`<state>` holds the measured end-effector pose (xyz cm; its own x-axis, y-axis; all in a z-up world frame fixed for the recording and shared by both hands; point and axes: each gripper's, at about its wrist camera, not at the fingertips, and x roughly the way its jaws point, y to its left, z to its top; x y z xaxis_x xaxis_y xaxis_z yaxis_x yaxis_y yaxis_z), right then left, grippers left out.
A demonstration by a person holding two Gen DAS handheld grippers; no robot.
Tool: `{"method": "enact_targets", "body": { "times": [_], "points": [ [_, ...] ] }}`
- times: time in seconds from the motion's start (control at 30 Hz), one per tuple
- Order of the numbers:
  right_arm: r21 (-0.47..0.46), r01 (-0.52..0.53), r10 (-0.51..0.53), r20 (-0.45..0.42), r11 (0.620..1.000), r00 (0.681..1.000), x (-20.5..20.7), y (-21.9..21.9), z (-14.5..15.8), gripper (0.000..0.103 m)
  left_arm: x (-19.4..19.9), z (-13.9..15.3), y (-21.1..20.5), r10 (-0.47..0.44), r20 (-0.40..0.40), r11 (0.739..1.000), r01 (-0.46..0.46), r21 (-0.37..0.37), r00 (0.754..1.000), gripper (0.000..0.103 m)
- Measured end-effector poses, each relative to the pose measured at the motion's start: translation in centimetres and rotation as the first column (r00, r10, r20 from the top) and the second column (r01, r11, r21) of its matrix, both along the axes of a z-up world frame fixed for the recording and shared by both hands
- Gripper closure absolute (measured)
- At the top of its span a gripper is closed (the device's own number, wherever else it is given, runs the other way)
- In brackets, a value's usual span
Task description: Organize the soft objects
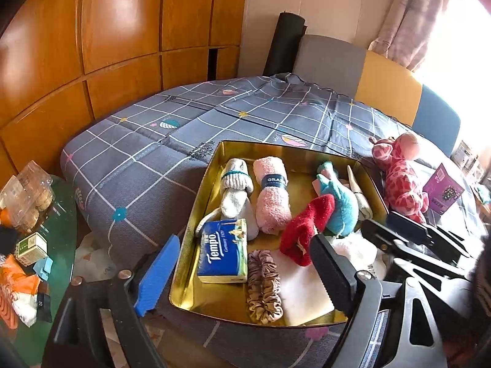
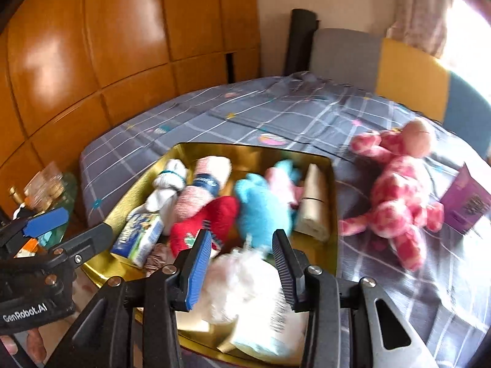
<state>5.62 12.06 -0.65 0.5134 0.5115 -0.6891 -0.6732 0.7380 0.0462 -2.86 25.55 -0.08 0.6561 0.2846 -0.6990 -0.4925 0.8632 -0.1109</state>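
Note:
A gold tin (image 1: 276, 148) lies on the bed. It holds a white sock roll (image 1: 236, 190), a pink towel roll (image 1: 271, 202), a red sock (image 1: 307, 227), a blue plush (image 1: 340, 205), a tissue pack (image 1: 222, 251), a scrunchie (image 1: 264, 288) and a white cloth (image 1: 303, 291). My left gripper (image 1: 245, 237) hangs open over the tin's near left part, gripping nothing. My right gripper (image 2: 241, 234) is shut on a white fluffy thing (image 2: 242, 285) above the tin's near edge; the view is blurred. A pink giraffe plush (image 2: 396, 190) lies on the bed to the right of the tin.
A purple box (image 2: 466, 202) stands beyond the giraffe at the right. A glass side table (image 1: 61, 214) with clutter sits left of the bed, and a wooden wardrobe (image 1: 122, 30) runs behind. The checked bedspread (image 1: 214, 113) stretches beyond the tin.

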Motion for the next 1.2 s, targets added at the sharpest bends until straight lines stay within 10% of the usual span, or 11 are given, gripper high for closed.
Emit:
{"method": "enact_targets", "body": {
  "times": [0.8,1.2],
  "points": [
    [0.058,0.401,-0.405,0.097,0.914,0.909,-2.5,-15.1,1.5,0.062,-0.3,1.4,-10.7,-0.156,0.042,0.986,0.153,0.071,0.987,0.000],
    [0.073,0.365,-0.371,0.115,0.928,0.921,-4.1,-14.7,1.8,0.062,-1.3,1.9,-12.3,-0.108,0.041,0.984,0.101,0.148,0.993,0.000]
  ]
}}
